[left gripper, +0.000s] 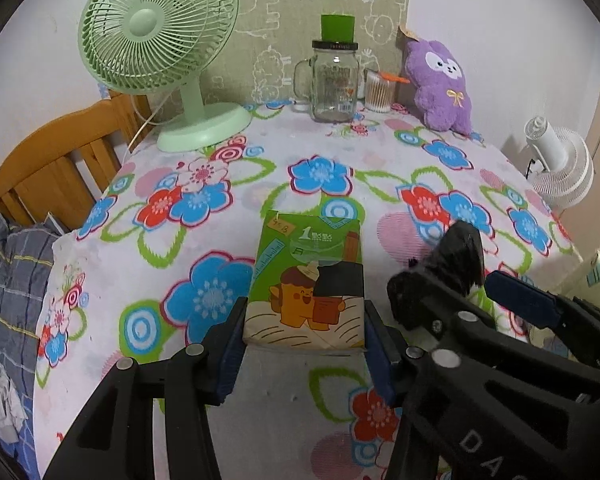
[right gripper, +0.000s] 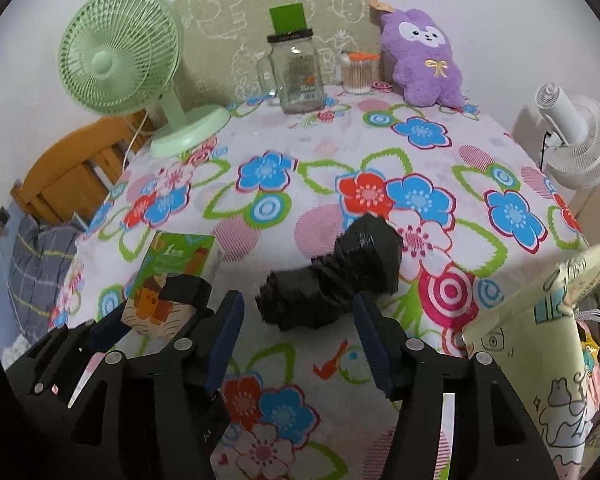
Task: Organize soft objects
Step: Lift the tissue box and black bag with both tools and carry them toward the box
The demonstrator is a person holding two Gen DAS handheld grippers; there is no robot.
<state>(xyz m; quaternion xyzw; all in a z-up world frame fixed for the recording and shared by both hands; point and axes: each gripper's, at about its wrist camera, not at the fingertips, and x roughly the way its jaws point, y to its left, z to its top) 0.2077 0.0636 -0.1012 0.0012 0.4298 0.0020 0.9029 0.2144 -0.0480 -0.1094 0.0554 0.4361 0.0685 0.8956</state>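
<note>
Flowered cloth in blue, red and green covered the tabletop (left gripper: 320, 152), which filled the view ahead of both tools. Far beyond the left tool (left gripper: 304, 344), up and to its left, a pale green desk fan (left gripper: 160, 40) stood at the back edge, and a white fan (left gripper: 560, 168) stood off the tabletop well to the right. Straight ahead at the back wall sat a purple plush rabbit (left gripper: 440, 84), propped upright, with a glass jar mug (left gripper: 334, 80) and a cup of cotton swabs (left gripper: 378, 92) just to its left. The left tool held a green tissue pack (left gripper: 308, 280) by its near end, both blue pads pressed against its sides, the pack pointing away from the tool. Just to its right, the right tool (right gripper: 300, 336) stood with its jaws wide, and a black crumpled soft object (right gripper: 332, 280) lay on the cloth just ahead of its fingertips, partly between them; whether the pads touched it could not be told.
</note>
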